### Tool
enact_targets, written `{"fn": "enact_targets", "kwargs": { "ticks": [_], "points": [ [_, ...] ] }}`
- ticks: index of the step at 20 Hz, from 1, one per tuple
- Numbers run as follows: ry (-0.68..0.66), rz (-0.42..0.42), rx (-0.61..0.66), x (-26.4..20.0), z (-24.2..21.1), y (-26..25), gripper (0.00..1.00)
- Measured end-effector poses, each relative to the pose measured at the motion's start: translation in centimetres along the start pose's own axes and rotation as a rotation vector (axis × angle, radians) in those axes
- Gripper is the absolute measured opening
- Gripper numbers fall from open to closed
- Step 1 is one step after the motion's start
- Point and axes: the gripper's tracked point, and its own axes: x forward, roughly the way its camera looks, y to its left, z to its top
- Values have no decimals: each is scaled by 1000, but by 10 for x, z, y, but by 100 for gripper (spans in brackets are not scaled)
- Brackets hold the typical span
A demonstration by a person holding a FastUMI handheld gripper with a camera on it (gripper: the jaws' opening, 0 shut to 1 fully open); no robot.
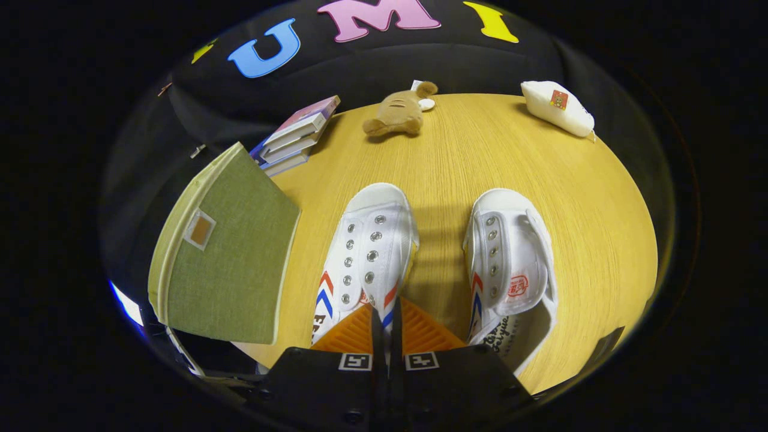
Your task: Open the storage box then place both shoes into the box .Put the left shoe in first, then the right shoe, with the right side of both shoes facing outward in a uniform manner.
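Two white canvas shoes lie mid-table: the left shoe (pixel 366 252) under the gripper (pixel 387 321), whose ribbed orange fingers (pixel 351 333) are pinched on its rim; the right shoe (pixel 510 264) beside it. One green fabric storage box (pixel 225 258) (lid closed) overhangs the wooden table's (pixel 588 198) left edge.

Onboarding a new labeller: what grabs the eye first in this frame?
Two white canvas shoes with red and blue chevrons lie side by side on the round wooden table, the left-hand shoe and right-hand shoe. The hand-held gripper sits over the left-hand shoe's heel end, orange fingers nearly together. A green fabric storage box, lid shut, stands beside that shoe.
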Motion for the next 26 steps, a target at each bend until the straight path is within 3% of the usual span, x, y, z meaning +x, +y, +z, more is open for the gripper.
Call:
{"fn": "enact_targets", "kwargs": {
  "ticks": [8, 14, 20, 26],
  "points": [
    [-33, 56, -12, -49, 51, 40, 5],
    [-63, 145, -54, -84, 100, 114, 5],
    [-2, 253, -35, -69, 94, 204, 5],
    [68, 268, -48, -30, 66, 265, 5]
  ]
}}
